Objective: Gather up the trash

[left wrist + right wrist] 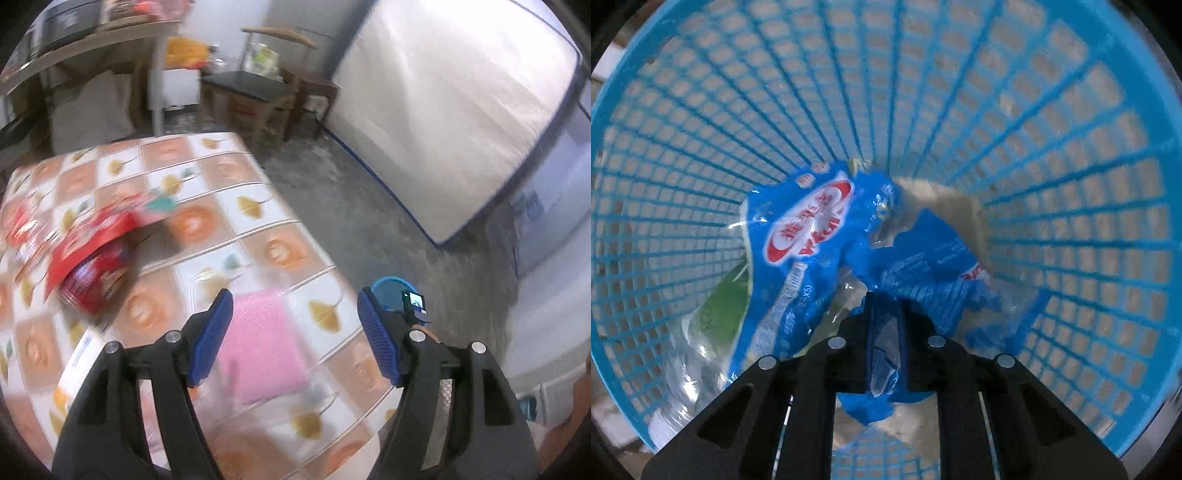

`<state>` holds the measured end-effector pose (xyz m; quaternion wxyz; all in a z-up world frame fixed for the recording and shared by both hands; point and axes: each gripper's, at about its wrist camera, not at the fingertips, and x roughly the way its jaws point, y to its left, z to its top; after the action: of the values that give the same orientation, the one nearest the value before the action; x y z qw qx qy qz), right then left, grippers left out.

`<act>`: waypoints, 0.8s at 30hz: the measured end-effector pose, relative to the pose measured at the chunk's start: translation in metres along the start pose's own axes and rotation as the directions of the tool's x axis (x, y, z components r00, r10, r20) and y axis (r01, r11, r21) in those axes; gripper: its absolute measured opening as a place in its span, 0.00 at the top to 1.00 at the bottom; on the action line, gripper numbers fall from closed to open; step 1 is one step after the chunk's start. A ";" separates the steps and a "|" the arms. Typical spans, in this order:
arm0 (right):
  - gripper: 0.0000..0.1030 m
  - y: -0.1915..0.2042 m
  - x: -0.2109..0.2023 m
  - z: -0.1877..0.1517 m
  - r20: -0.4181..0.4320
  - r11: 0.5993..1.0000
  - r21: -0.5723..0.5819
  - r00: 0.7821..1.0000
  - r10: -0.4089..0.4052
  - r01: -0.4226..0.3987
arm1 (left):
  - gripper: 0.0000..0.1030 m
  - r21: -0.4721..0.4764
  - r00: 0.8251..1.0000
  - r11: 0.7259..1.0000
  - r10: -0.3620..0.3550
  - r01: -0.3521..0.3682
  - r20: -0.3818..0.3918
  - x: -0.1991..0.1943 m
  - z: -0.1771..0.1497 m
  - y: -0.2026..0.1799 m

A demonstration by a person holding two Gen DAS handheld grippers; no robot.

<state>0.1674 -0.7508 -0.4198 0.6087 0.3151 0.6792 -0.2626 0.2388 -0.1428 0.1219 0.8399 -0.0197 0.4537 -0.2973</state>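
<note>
The right gripper (886,332) points straight down into the blue mesh wastebasket (1052,147), its jaws clamped on a fold of the blue plastic wrapper (812,229), presumably so the wrapper goes well inside before it is let go. The wrapper hangs crumpled toward the basket's far bottom, over a green-and-clear bag (720,306) at the left. The left gripper (295,332) hovers with its jaws wide apart and nothing between them, above the tiled tablecloth (229,184), near a pink cloth (262,343); red snack packets (92,254) lie farther left, likely the next trash. Motion blur smears the packets' print. Only the basket's rim (391,286) shows past the table's right edge, and its floor is hidden under trash.
</note>
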 end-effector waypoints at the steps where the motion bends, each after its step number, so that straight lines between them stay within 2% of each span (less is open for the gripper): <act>1: 0.89 0.002 -0.004 0.001 0.011 0.999 -0.013 0.999 -0.039 0.039 | 0.34 -0.011 1.000 1.000 0.007 -0.007 0.017 -0.005 -0.006 0.005; 3: 0.83 0.005 -0.016 0.000 0.036 0.997 -0.038 0.997 -0.072 0.073 | 0.32 -0.020 0.999 1.000 0.003 -0.003 0.043 -0.014 -0.018 0.013; 4: 0.77 0.003 -0.029 -0.004 0.054 0.999 -0.034 0.998 -0.032 0.034 | 0.31 -0.021 0.999 1.000 0.002 -0.001 0.052 -0.017 -0.023 0.017; 5: 0.59 0.001 -0.041 -0.009 0.067 1.000 -0.030 0.998 0.002 0.000 | 0.30 -0.024 0.998 1.000 0.004 -0.003 0.065 -0.024 -0.029 0.022; 6: 0.52 0.000 -0.052 -0.015 0.084 0.999 -0.030 0.996 0.024 -0.022 | 0.30 -0.029 0.997 1.000 0.001 0.002 0.079 -0.032 -0.035 0.027; 11: 0.49 -0.003 -0.122 -0.062 0.199 0.996 -0.061 0.977 0.082 -0.071 | 0.29 -0.073 0.991 0.996 -0.040 0.050 0.126 -0.052 -0.064 0.053; 13: 0.49 -0.007 -0.155 -0.087 0.271 0.995 -0.046 0.958 0.096 -0.087 | 0.29 -0.092 0.990 0.995 -0.036 0.049 0.139 -0.058 -0.074 0.065; 16: 0.48 -0.009 -0.215 -0.138 0.410 0.985 -0.065 0.896 0.170 -0.158 | 0.29 -0.103 0.985 0.994 0.001 0.018 0.174 -0.077 -0.091 0.081; 17: 0.45 -0.005 -0.236 -0.155 0.452 0.981 -0.084 0.870 0.196 -0.177 | 0.29 -0.102 0.981 0.995 0.025 -0.005 0.191 -0.085 -0.099 0.087; 18: 0.38 0.001 -0.263 -0.183 0.508 0.974 -0.118 0.831 0.227 -0.194 | 0.29 -0.102 0.977 0.994 0.048 -0.028 0.207 -0.093 -0.107 0.093; 20: 0.29 0.009 -0.299 -0.224 0.576 0.964 -0.175 0.773 0.265 -0.200 | 0.28 -0.116 0.965 0.990 0.103 -0.077 0.242 -0.106 -0.124 0.106; 21: 0.26 0.022 -0.323 -0.251 0.612 0.954 -0.225 0.733 0.296 -0.197 | 0.27 -0.127 0.959 0.988 0.120 -0.090 0.255 -0.110 -0.131 0.113; 24: 0.20 0.053 -0.364 -0.300 0.644 0.918 -0.341 0.661 0.385 -0.203 | 0.18 -0.184 0.958 0.982 0.102 -0.053 0.268 -0.118 -0.151 0.136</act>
<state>0.0307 -0.5330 -0.0210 0.8873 0.2226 0.3637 -0.1755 0.1389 0.0660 0.0805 0.9008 -0.1168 0.3571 -0.2175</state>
